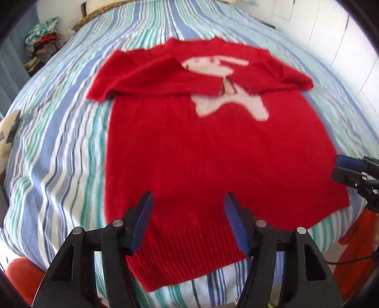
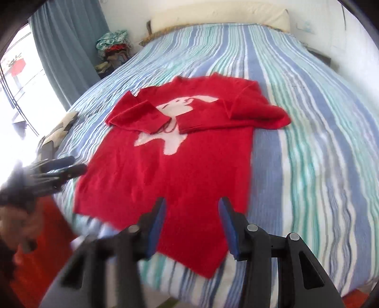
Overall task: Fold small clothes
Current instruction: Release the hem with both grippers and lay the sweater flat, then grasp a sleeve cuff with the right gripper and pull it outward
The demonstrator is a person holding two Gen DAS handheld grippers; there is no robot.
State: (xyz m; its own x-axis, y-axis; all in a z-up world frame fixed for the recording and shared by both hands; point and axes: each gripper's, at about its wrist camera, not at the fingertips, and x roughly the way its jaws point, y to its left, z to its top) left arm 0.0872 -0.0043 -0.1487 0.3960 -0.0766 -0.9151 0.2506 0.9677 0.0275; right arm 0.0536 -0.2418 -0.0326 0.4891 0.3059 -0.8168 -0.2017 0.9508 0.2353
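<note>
Bed (image 1: 59, 147) covered by a spread in blue, teal and white stripes. At far left, beside the bed near a blue curtain (image 2: 68, 40), sat a heap of mixed clothes (image 2: 113, 47). On the left part of the spread lay a small patterned cushion (image 2: 59, 132).

Left claw (image 1: 188, 220) spread wide, nothing between its blue-padded fingers (image 1: 142, 222); hovered over the near ribbed hem of the jumper, at its left half. Whether the finger tips touched the knit could not be told. Seen from the right wrist camera, same claw (image 2: 71, 165) at the jumper's left edge, blurred.

Red jumper (image 1: 213, 161) lay flat on the middle of the bed, front up, neck towards the headboard, hem towards the near edge. White animal figure (image 2: 175, 123) showed on the chest. Both sleeves folded inward across the chest: left sleeve (image 2: 137, 116) covered the left part of the figure, right sleeve (image 2: 248, 116) lay over the right part, with its fold bulging out past the right side of the body. Sleeve ends near each other over the figure, not clearly touching.

Right claw (image 2: 191, 222) also spread wide and empty, above the hem at its right half. In the left wrist camera, seen (image 1: 348, 170) at the jumper's right edge.

Cream pillow (image 2: 220, 14) lay along the headboard end.
</note>
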